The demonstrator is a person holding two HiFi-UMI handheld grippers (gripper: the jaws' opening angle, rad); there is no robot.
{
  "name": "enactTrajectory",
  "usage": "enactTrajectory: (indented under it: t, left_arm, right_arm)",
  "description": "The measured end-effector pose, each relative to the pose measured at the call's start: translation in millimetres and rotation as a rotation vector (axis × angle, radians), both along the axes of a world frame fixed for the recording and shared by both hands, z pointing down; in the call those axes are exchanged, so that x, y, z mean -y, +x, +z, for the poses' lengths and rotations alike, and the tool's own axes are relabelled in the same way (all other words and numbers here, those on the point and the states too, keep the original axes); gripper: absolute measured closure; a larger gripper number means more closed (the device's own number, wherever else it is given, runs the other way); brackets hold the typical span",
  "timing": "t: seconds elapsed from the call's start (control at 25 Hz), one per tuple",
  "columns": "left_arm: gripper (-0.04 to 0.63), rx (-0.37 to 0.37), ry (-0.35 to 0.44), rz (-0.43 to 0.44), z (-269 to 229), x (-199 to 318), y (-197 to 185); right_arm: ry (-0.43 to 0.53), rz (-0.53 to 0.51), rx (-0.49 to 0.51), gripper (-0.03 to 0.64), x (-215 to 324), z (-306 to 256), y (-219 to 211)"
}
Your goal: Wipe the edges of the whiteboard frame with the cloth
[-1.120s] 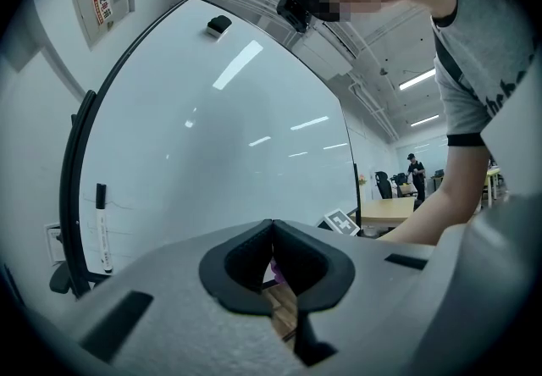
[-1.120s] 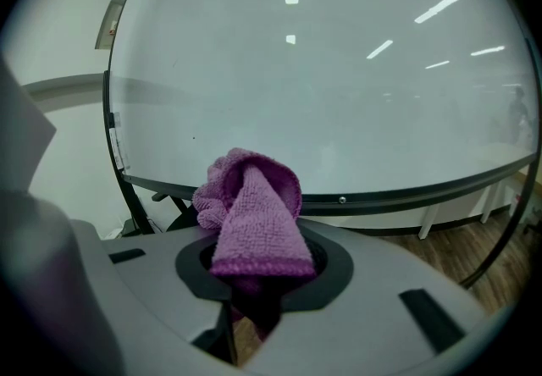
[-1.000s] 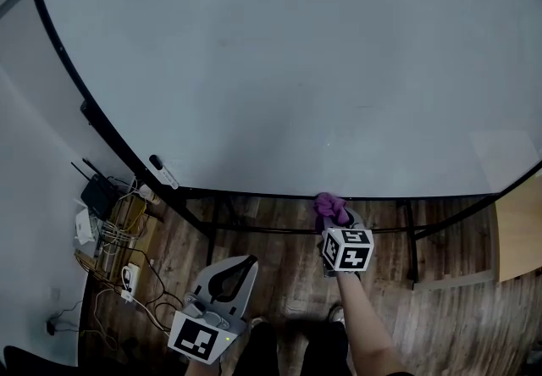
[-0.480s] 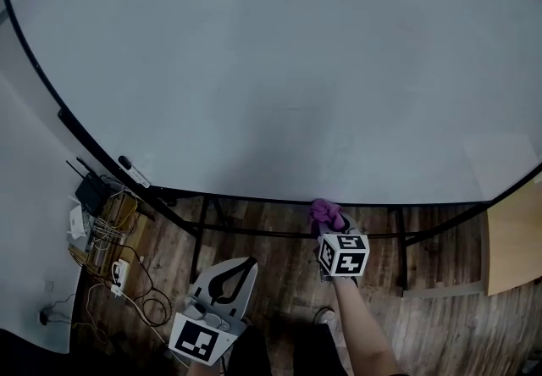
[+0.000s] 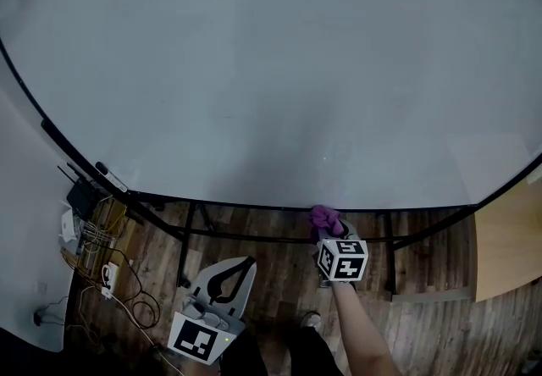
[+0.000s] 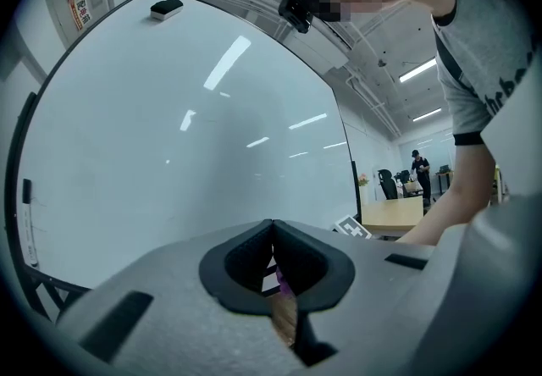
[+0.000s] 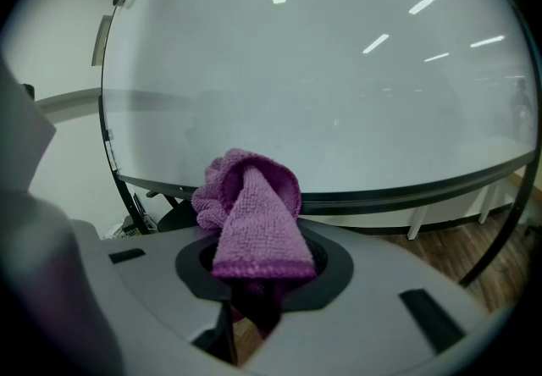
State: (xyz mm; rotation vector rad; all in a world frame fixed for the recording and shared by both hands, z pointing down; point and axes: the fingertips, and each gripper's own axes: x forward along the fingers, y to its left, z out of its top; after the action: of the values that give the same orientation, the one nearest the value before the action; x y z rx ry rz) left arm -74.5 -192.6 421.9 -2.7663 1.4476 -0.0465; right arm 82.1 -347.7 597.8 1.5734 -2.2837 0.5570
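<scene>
Whiteboard: blank, filling everything ahead of & above both tongs. Black frame along its bottom edge, right at tip of right tongs. Right tongs clenched on purple cloth, wad poking out past tips & up against bottom rail. Overlapping that rail in right gripper view too, though actual contact not certain.

Vs 1 s ago: cloth further right along bottom rail. Marker out left now much farther from right tongs, right-hand stand leg nearer. Prob. bottom-edge pass under way, heading right. Rest of that run to right corner, plus sides & top, seemingly left to do.

Around, big to small:
- Wood floor under both tongs.
- Light tabletop well right of right tongs, near frame's right corner. Poss. tight spot once there.
- Stand leg & crossbar just below rail, close beside right tongs. Could snag cloth if dipped low.
- Left tongs low & left of right tongs, well short of board, closed tip to tip w/ nothing gripped. Idle.
- Router + cable tangle on floor, far left of left tongs.
- Marker on rail, far left, clear of the rightward path.
- Eraser high on board in left gripper view, far above left tongs, near top edge.
</scene>
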Motion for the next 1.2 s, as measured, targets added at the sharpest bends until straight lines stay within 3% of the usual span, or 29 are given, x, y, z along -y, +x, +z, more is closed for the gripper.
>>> enactTrajectory:
  t: [0.88,1.2]
  left_arm:
    - [0.578,-0.006,0.007,0.07,-1,19,115]
    - [0.578,0.001,0.029,0.048,-7,16,136]
  right_arm:
    - [-0.001,0.092,-0.01,0.525,4,0,135]
    - [-0.005,0.065,-0.003,0.525,2,1,145]
